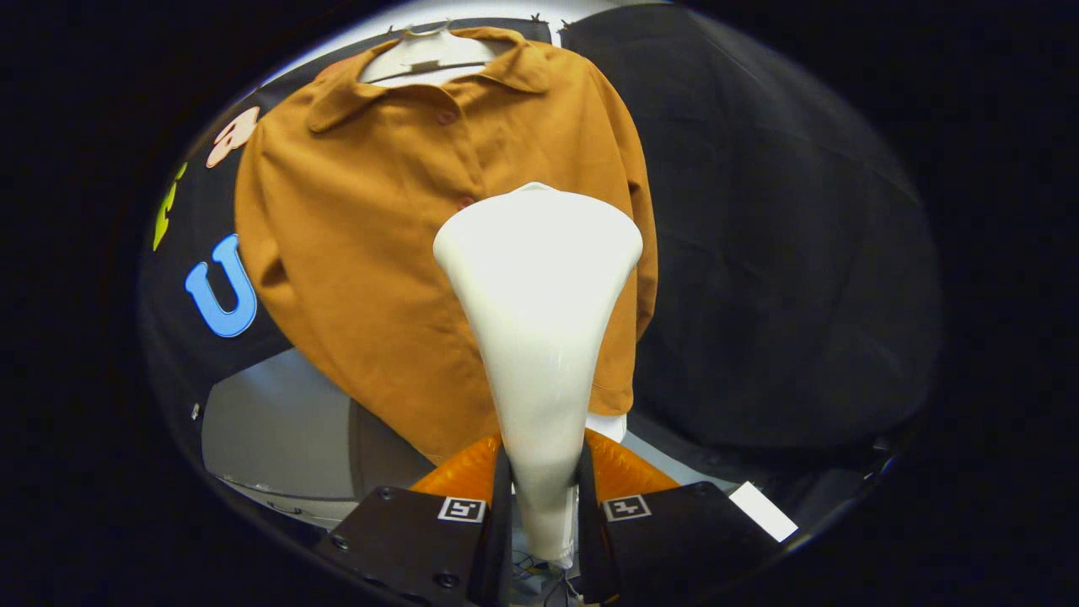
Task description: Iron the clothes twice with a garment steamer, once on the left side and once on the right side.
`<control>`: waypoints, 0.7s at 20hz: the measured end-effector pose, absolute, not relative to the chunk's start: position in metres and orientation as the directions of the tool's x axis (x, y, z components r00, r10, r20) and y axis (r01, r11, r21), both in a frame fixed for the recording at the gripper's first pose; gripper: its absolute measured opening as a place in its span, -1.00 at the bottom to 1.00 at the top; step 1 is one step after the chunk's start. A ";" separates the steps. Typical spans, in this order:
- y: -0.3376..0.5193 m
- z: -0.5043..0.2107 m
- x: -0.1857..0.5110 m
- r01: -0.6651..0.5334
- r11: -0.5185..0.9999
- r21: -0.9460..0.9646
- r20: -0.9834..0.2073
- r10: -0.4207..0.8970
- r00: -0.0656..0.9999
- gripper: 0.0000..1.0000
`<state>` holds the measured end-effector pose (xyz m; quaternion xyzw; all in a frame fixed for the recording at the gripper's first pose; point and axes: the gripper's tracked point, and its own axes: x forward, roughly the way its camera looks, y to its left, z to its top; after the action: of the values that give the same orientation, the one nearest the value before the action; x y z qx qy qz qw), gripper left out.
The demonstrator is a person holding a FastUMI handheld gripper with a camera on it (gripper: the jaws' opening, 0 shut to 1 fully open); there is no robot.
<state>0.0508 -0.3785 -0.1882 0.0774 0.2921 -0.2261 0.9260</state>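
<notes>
Steamer (539, 337) stood clamped in the gripper (539, 506), its narrow white handle pinched between the two dark fingers (497, 523) and its wide head flaring upward beyond them. The head covered the lower right half of the shirt (362, 253), just right of the button line, though whether the head touched the cloth or hung a little off it could not be told from this angle.

The shirt, a rust-brown one, hung buttoned on a pale hanger (426, 51) against the dark booth wall, collar at the top and hem just above the fingers.

The chief risk, by my judgement, was the handle slipping: it is smooth and tapered, held low down, with the heavy head far above the grip, so a sideways push on the cloth could twist it in the fingers. A hard push might also swing the loose shirt on its hanger, so that the head would slide off the fabric or miss a strip. Lingering in one spot could wet or mark the cloth.

The gripper pointed up and forward at the shirt, roughly level side to side, fingers upright on either flank of the handle.
</notes>
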 end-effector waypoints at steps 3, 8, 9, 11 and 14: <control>-0.342 -0.165 0.041 0.451 0.892 -0.001 -0.517 -0.387 0.764 -0.29; -0.229 -0.119 0.041 0.344 0.939 0.008 -0.437 -0.306 0.846 -0.30; -0.206 -0.114 0.043 0.319 0.948 0.015 -0.427 -0.283 0.859 -0.29; -0.164 -0.106 0.045 0.281 0.959 0.025 -0.403 -0.248 0.881 -0.29; -0.106 -0.095 0.037 0.223 0.974 0.036 -0.374 -0.194 0.907 -0.30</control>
<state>0.0374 -0.1055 -0.0950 0.0387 0.1875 -0.1069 0.9757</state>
